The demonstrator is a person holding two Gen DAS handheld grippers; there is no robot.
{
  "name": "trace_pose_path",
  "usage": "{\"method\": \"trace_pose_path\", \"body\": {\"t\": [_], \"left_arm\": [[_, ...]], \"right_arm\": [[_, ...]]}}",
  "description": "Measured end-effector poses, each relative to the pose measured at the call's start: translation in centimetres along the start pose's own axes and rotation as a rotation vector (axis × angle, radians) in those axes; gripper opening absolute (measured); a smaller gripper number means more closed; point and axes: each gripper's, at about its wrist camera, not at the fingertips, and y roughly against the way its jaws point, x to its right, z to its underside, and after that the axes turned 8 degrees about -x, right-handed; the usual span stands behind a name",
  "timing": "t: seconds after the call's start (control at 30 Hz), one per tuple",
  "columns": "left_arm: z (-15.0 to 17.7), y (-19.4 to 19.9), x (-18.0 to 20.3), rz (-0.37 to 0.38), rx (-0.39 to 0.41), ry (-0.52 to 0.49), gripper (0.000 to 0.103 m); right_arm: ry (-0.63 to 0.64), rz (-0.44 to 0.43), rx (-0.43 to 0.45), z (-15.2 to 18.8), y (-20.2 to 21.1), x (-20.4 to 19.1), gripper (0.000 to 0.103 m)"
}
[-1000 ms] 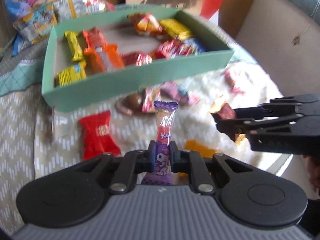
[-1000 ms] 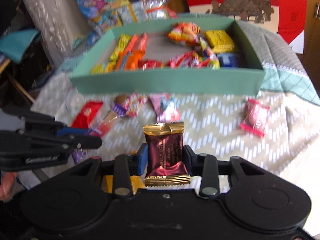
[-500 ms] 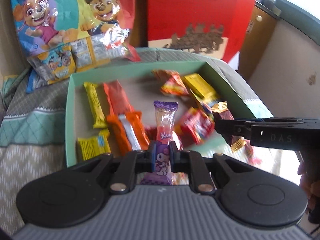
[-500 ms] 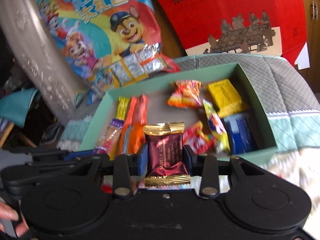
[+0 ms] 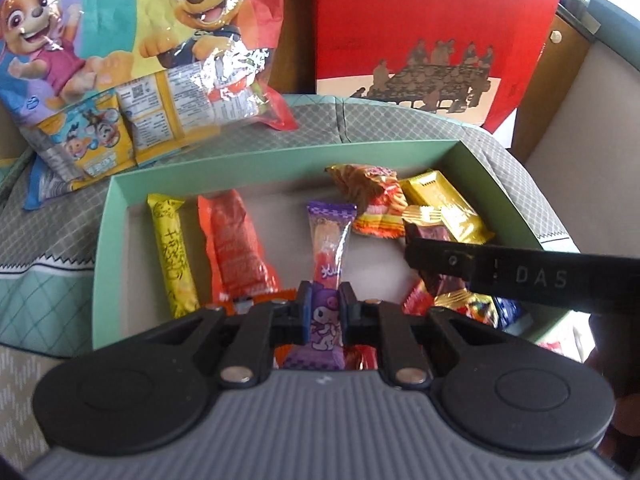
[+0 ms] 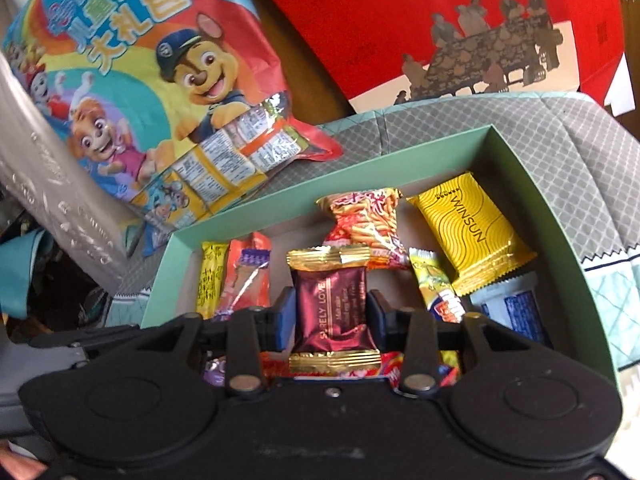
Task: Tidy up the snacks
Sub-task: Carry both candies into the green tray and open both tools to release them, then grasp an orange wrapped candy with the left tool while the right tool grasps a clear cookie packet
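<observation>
While green box [image 5: 102, 240] holds snacks, maroon chocolate [image 6: 334, 308] overhead.

Snacks [image 5: 236, 244] in box [image 5: 105, 240], bag [image 5: 120, 60] behind

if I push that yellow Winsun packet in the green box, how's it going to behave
The yellow Winsun packet looks puffy and flat-lying, so it should probably slide, not roll or tip. Its glossy wrapper looks slippery and crinkly. It lies close to the wall of the green box, so it would likely stop there quickly.
</observation>
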Motion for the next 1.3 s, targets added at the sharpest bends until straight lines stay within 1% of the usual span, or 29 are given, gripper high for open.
{"method": "trace_pose_path", "body": {"t": [0.03,0.07,0.1,0.13,0.17,0.2,0.23,0.3,0.37,0.7,0.93,1.1,1.3], "left_arm": [[-0.1,-0.2,0.0,-0.010,0.005,0.002,0.020],[-0.1,-0.3,0.0,-0.024,0.010,0.004,0.042],[0.0,-0.4,0.0,-0.035,0.014,0.005,0.068],[0.1,-0.4,0.0,-0.047,0.024,0.005,0.077],[0.3,-0.4,0.0,-0.065,0.034,0.006,0.087],[0.4,-0.3,0.0,-0.076,0.036,0.006,0.088],[0.5,-0.4,-0.1,-0.074,0.032,0.008,0.088],[0.7,-0.3,-0.1,-0.065,0.021,0.017,0.095],[0.9,-0.1,-0.1,-0.069,0.026,0.015,0.099],[2.2,1.8,0.4,-0.068,0.030,0.016,0.103],[3.8,3.8,1.5,-0.057,0.041,-0.002,0.103],[6.0,5.4,2.4,-0.041,0.026,-0.022,0.103],[10.4,6.9,3.5,-0.007,-0.023,-0.078,0.103]], "right_arm": [[-0.011,0.004,0.005,-0.2,-0.2,0.2,0.048],[-0.014,0.005,0.008,-0.2,-0.2,0.3,0.057],[-0.012,0.007,0.012,-0.2,-0.1,0.3,0.068],[-0.008,0.011,0.018,-0.1,0.0,0.4,0.074],[-0.004,0.018,0.027,0.0,0.3,0.3,0.087],[0.001,0.023,0.038,0.2,0.5,0.3,0.094],[0.005,0.028,0.048,0.3,0.8,0.3,0.095],[0.009,0.031,0.050,0.5,1.1,0.2,0.100],[0.009,0.031,0.055,0.7,1.4,0.2,0.103],[0.014,0.038,0.042,2.1,3.4,0.1,0.103],[0.012,0.035,0.033,3.8,5.7,0.0,0.103],[0.014,0.032,0.011,5.9,7.5,0.1,0.103],[-0.010,0.039,-0.020,9.4,9.6,0.8,0.103]]}}
